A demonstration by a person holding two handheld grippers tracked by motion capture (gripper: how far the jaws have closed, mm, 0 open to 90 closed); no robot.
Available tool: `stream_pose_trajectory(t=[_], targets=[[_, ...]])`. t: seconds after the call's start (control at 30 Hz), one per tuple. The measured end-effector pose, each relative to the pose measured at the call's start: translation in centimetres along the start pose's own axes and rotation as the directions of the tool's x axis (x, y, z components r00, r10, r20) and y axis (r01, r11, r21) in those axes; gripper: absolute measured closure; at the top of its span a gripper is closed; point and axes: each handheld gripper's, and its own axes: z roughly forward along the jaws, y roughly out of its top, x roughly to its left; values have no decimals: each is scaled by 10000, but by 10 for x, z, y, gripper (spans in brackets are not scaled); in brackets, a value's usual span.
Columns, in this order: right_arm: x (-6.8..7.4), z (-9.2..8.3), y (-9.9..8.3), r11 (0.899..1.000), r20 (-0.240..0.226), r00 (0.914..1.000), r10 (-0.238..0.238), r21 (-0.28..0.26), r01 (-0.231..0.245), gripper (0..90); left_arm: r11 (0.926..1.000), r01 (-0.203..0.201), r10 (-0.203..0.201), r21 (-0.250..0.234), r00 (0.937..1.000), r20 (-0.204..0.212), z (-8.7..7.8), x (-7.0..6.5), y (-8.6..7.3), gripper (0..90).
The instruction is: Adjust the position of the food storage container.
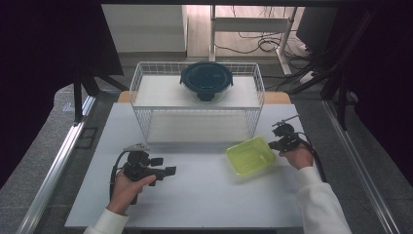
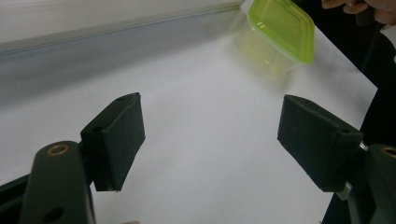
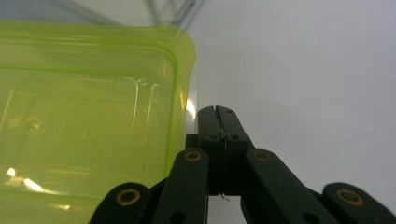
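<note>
A green box point(image 1: 250, 155) sits on the white table point(image 1: 204, 195), tipped a little, with one side lifted. It is near the right edge of the table, just in front of a wire basket point(image 1: 146, 92). The right gripper point(image 1: 275, 145) is at the box's right side, held in a hand with a white sleeve. From the right gripper view, its two black jaws are pressed tight together, right beside the green rim of the box point(image 3: 93, 130). I cannot tell if a bit of the rim is caught between them. The left gripper point(image 1: 165, 165) rests low over the table, well apart from the box, and its jaws are spread wide with only bare table between them. In the left gripper view the box point(image 2: 280, 28) shows far off at the top. A round bowl with a dark lid point(image 1: 206, 80) stands on top of the basket.
</note>
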Motion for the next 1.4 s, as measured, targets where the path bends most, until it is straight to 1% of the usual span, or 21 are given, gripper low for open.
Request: stream_pose_trajectory(t=[0.13,0.2,0.3,0.43,0.53,0.6,0.67,0.83,0.9,1.03,1.07,1.1,1.13,1.17,1.27,1.33,1.4], targets=[[15,-4,-5,9999,-238,9996,-144,-26,144,887,10000,24,-24,29,10000,-2,1,-1,0,220],[22,-7,-7,9999,-362,9993,-105,-57,103,887,10000,31,-31,60,10000,7,2,0,0,220],[36,-11,-10,9997,-637,9978,-207,-104,200,887,9999,34,-34,127,10000,33,4,-1,-1,220],[49,-13,-14,9993,-768,9964,-357,-129,348,887,9999,10,-11,167,10000,30,5,-1,-1,220],[57,-14,-17,9986,-866,9949,-511,-201,496,887,9999,59,-59,162,10000,26,5,-1,-2,220],[63,-14,-19,9980,-840,9947,-599,-264,578,887,9998,111,-114,174,9998,184,6,-1,-2,220],[68,-13,-20,9978,-915,9940,-592,-364,561,887,9998,122,-126,166,9996,246,6,-2,-2,220],[79,-12,-24,9973,-1137,9920,-543,-562,482,887,9998,143,-147,157,9996,223,6,-1,-2,220],[85,-11,-25,9969,-1395,9888,-526,-655,438,887,9997,170,-173,147,9996,206,6,-1,-2,220],[98,-8,-24,9950,-1597,9844,-732,-787,612,887,9995,237,-240,188,9996,147,8,0,-3,220],[101,-8,-24,9946,-1695,9825,-767,-826,634,887,9995,251,-254,188,9996,140,8,0,-3,220],[104,-6,-24,9943,-1896,9790,-749,-882,590,887,9995,240,-243,186,9996,142,8,1,-3,220],[107,-5,-24,9938,-1925,9780,-802,-919,634,887,9995,246,-249,189,9996,134,8,1,-3,220],[109,-4,-23,9935,-1951,9775,-796,-955,619,887,9995,251,-254,183,9996,123,8,1,-3,220],[116,0,-22,9930,-2206,9723,-778,-1040,559,887,9994,283,-285,198,9996,84,9,2,-4,220],[120,3,-21,9937,-2300,9701,-775,-971,563,887,9994,272,-274,221,9996,67,9,2,-4,220],[122,5,-21,9941,-2564,9639,-724,-963,490,887,9993,297,-298,222,9995,45,9,2,-4,220]])
